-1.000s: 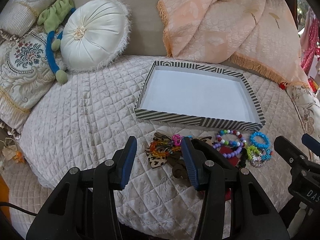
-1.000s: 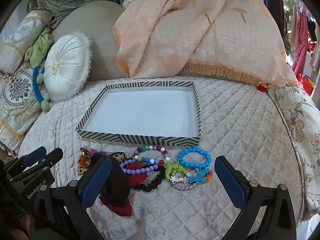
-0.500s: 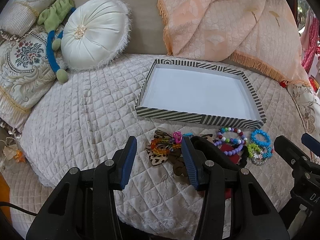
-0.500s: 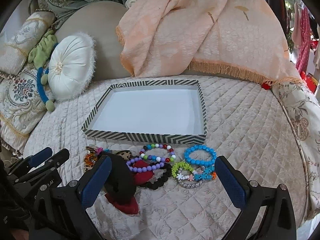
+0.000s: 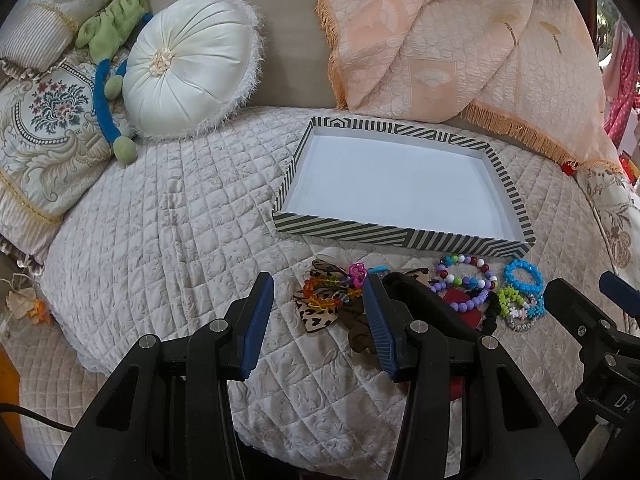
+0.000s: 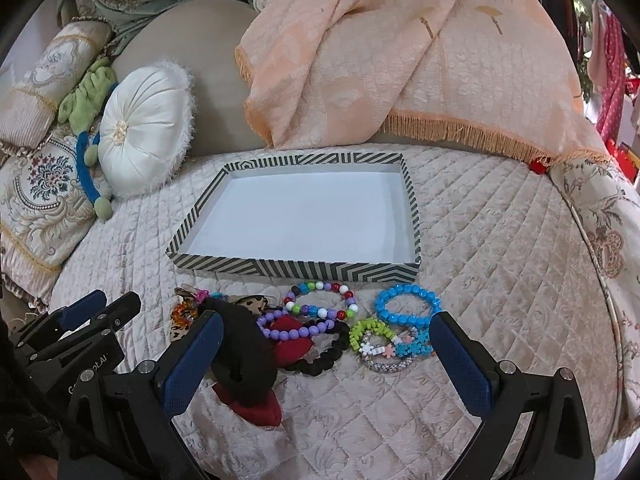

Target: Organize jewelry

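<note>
A shallow striped box [image 5: 404, 236] [image 6: 296, 270] with a white inside lies empty on the quilted bed. In front of it is a pile of jewelry: an orange bead bracelet on a leopard bow [image 5: 326, 296], a multicolour bead bracelet [image 6: 320, 300], a purple bead bracelet [image 6: 294, 330], a blue bead bracelet [image 6: 408, 304], a green one [image 6: 366, 330], a black scrunchie [image 6: 320, 360] and a red-and-black bow [image 6: 256, 368]. My left gripper [image 5: 318, 322] is open, just before the orange bracelet. My right gripper [image 6: 326, 360] is wide open over the bracelets. Both are empty.
A round white cushion [image 5: 188, 68] [image 6: 146, 132], a green-and-blue plush toy [image 5: 110, 60] and embroidered pillows [image 5: 44, 128] lie at the left. A peach fringed blanket [image 5: 460, 48] [image 6: 400, 60] drapes over the headboard behind the box. The bed edge curves off right.
Both grippers have drawn back a little, so the box and jewelry sit slightly farther off. Nothing was taken hold of.
</note>
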`<state>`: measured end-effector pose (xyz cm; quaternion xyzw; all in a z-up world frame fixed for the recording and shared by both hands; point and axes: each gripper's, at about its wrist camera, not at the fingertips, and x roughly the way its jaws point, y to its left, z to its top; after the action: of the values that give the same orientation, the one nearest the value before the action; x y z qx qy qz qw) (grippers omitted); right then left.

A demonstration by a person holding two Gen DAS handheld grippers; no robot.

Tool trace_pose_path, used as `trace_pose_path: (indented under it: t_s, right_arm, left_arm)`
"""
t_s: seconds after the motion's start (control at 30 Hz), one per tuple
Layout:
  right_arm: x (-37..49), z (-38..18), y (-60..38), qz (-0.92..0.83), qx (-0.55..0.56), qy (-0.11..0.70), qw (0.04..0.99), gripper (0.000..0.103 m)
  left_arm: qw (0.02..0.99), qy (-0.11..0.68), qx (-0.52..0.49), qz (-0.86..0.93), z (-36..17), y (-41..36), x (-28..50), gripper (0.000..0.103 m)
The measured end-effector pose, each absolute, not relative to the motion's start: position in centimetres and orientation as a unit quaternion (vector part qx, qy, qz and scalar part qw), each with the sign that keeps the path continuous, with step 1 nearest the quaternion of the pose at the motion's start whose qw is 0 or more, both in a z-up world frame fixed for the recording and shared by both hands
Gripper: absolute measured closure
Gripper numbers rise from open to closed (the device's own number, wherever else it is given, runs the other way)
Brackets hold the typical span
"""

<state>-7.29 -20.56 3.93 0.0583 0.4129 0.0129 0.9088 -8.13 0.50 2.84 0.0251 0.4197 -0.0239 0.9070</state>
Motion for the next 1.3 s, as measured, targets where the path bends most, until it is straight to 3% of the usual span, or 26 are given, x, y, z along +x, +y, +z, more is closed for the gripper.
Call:
trace_pose_path:
  t_s: [1.3]
  right_arm:
    - [-7.2,2.7,-20.5,0.018,0.057,0.426,0.903,0.001]
  left_arm:
    - [0.902,0.431,0.022,-0.030,2.1,0.5,-8.0,0.057]
